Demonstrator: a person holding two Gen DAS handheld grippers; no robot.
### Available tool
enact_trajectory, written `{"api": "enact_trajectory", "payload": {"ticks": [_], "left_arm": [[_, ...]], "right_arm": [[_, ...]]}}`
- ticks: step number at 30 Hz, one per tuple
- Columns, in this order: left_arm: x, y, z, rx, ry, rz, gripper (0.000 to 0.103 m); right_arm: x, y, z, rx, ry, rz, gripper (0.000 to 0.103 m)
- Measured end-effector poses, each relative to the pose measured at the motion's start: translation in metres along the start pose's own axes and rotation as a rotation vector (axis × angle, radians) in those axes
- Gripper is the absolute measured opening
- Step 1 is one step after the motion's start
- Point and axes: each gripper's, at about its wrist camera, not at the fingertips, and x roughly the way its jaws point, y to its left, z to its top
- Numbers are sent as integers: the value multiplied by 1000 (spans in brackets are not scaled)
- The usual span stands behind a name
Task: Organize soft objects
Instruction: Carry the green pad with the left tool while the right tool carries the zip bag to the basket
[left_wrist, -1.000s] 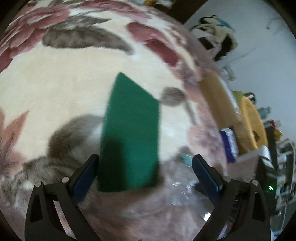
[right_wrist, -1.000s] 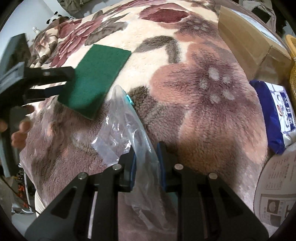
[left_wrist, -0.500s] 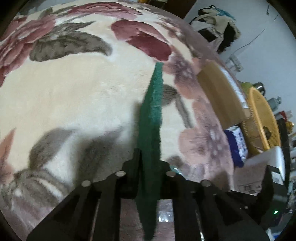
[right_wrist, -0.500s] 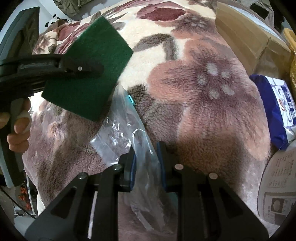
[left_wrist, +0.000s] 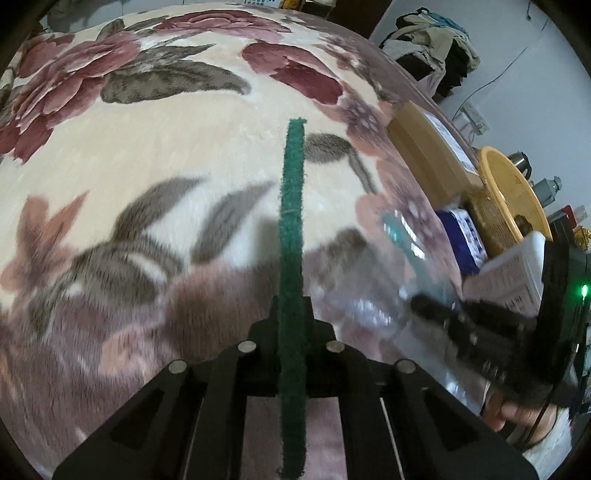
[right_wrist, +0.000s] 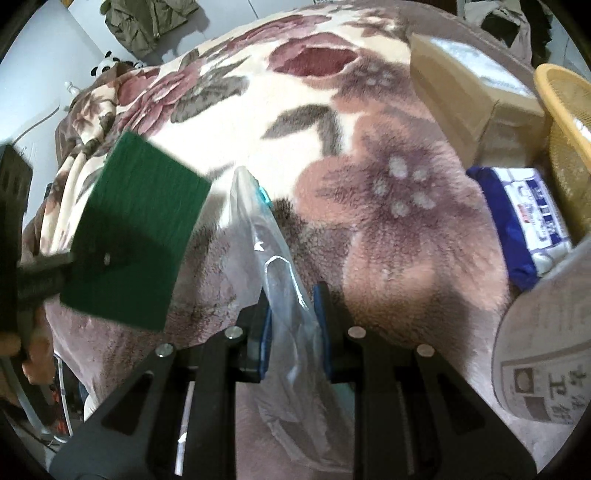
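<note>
Left gripper (left_wrist: 291, 332) clamped on green scouring pad (left_wrist: 291, 236), edge-on above the blanket (left_wrist: 147, 155); light, semi-stiff, grip the short end; right gripper (right_wrist: 291, 314) pinching clear zip bag (right_wrist: 266, 236); slippery, limp; pinch near the mouth

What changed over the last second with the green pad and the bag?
The left gripper closed on the green scouring pad, which lay flat on the blanket between its open fingers a second ago, and raised it; it now hangs clamped above the blanket, left of the plastic bag. The right gripper stayed shut on the plastic bag. Box, basket and blue pack have not moved.
</note>
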Motion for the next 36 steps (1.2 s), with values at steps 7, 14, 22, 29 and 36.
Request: {"api": "enact_trajectory", "payload": {"ticks": [7,14,22,29,36], "left_arm": [[-19,-4,-14,-3,-18,4,5],[-34,-9,-20,5,-34,11,5],[-45,-23,-15,28,-53,13,5],[-52,-44,-3,59,-72,7,5],[-59,-69,11,92,-81,9,5]], "right_arm": [[-22,15,4,-14,-31,-21,21],[-37,21,8,-15,-57,-30,21],[-57,22,8,-20,-90,-19,21],[-77,15,15,-11,-129,-18,21],[-96,3,22,-2,-164,-19,21]]}}
